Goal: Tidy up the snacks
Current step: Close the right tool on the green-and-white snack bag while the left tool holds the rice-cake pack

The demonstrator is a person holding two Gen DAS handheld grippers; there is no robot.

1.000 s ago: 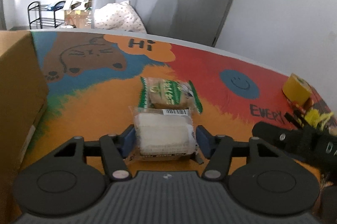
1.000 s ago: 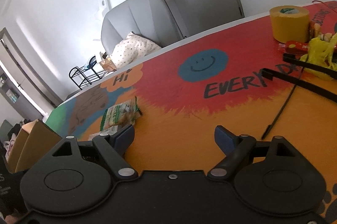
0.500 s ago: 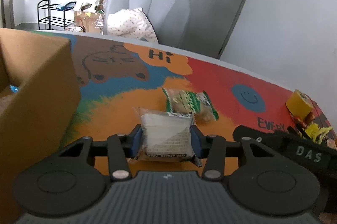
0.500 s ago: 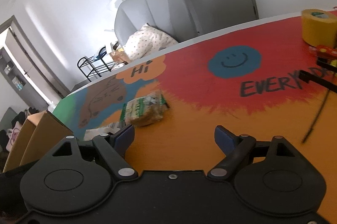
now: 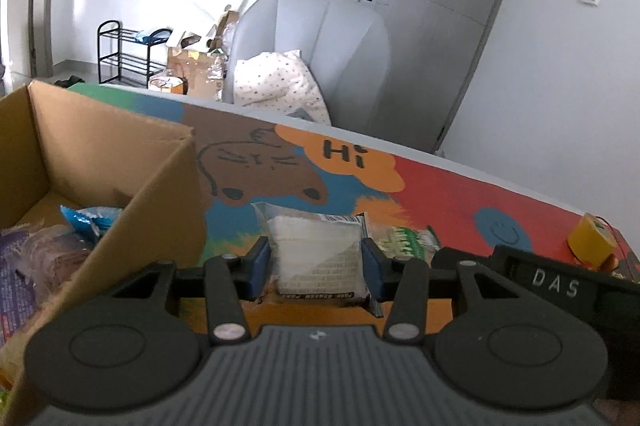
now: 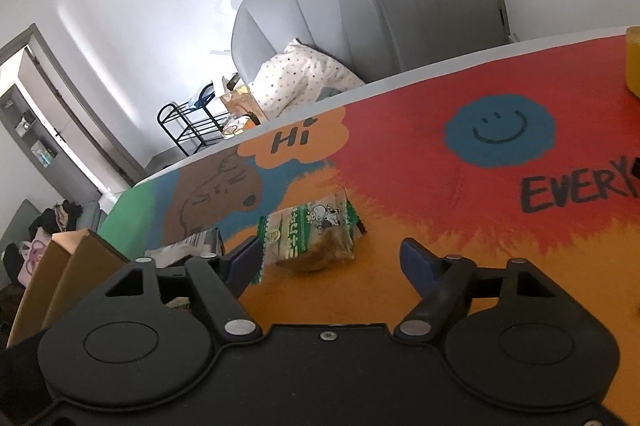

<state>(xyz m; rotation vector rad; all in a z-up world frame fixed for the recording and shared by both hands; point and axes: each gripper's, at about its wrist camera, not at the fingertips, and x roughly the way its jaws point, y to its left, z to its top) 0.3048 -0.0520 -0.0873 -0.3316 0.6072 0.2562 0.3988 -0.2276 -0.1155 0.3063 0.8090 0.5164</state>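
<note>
A: Left gripper (image 5: 316,262): what is between the pads?

B: A white snack packet (image 5: 318,256) in clear wrap. Both blue pads press its sides, so the jaws are clamped on it. It is lifted clear of the table (image 5: 460,197), barcode end toward the camera.

A: Position relative to the cardboard box (image 5: 160,193)?

B: Just beside the box's near wall, on the side away from its opening. The box stands at the table's green and brown end. Inside it lie a blue wrapper (image 5: 86,220) and a purple pack (image 5: 20,282).

A: Right gripper (image 6: 332,262)?

B: Jaws apart and closing. A green-printed snack packet (image 6: 312,234) lies flat on the orange patch of the table, between the fingers but toward the left one. The left pad looks to be at the packet's edge; the right pad stands well clear of it. No grip yet.

A: Where is that packet on the table?

B: Below the "Hi" bubble, near the painted bear, well apart from the blue smiley (image 6: 500,129). From the left wrist view it peeks out just beyond the held packet's right side.

A: Anything else?

B: A yellow tape roll (image 5: 592,240) near the table's far red corner.
</note>
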